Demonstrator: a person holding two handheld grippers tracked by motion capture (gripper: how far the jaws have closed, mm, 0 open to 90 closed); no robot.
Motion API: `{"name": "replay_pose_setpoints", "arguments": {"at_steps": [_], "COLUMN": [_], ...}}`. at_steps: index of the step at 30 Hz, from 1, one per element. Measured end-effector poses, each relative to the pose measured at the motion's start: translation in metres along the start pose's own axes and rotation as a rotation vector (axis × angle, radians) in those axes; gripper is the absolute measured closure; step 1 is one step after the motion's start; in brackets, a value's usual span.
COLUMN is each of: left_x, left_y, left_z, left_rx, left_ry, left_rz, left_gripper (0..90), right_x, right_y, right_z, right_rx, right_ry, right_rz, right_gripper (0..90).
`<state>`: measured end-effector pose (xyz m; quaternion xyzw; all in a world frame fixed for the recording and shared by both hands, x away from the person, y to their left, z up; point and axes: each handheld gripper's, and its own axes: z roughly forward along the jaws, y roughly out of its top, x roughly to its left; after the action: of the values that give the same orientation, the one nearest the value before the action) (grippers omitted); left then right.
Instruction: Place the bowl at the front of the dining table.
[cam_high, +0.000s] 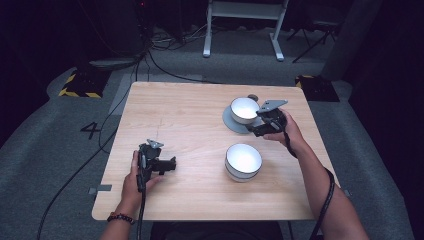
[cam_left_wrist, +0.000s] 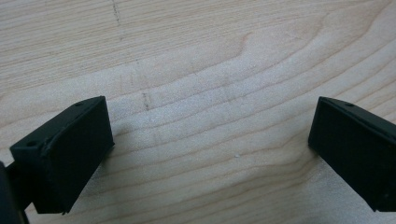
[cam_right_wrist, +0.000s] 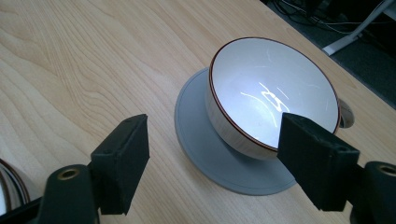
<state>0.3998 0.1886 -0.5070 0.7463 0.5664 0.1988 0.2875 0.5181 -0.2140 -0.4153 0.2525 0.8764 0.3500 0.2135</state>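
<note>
A white bowl with a dark rim sits on a grey plate at the table's far right. My right gripper is open just in front of that bowl, its jaws standing wide; the right fingertip overlaps the bowl's near rim, and no pad presses on it. A second white bowl stands on the wood nearer the person. My left gripper is open low over bare wood at the table's left, with nothing between its pads.
The wooden table has bare wood across its middle and left. A small round thing lies just behind the bowl on the plate. The nearer bowl's rim shows at the right gripper view's bottom left. Cables and a desk frame lie on the floor beyond.
</note>
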Motion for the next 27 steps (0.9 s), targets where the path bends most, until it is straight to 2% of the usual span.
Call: {"name": "replay_pose_setpoints", "arguments": {"at_steps": [27], "left_x": [0.000], "left_y": [0.000], "left_z": [0.000], "left_rx": [0.000], "left_ry": [0.000], "left_rz": [0.000], "left_gripper": [0.0], "right_x": [0.014], "right_y": [-0.012], "right_z": [-0.025], "right_rx": [-0.005], "right_ry": [-0.012], "right_rz": [-0.066], "right_gripper": [25.1]}}
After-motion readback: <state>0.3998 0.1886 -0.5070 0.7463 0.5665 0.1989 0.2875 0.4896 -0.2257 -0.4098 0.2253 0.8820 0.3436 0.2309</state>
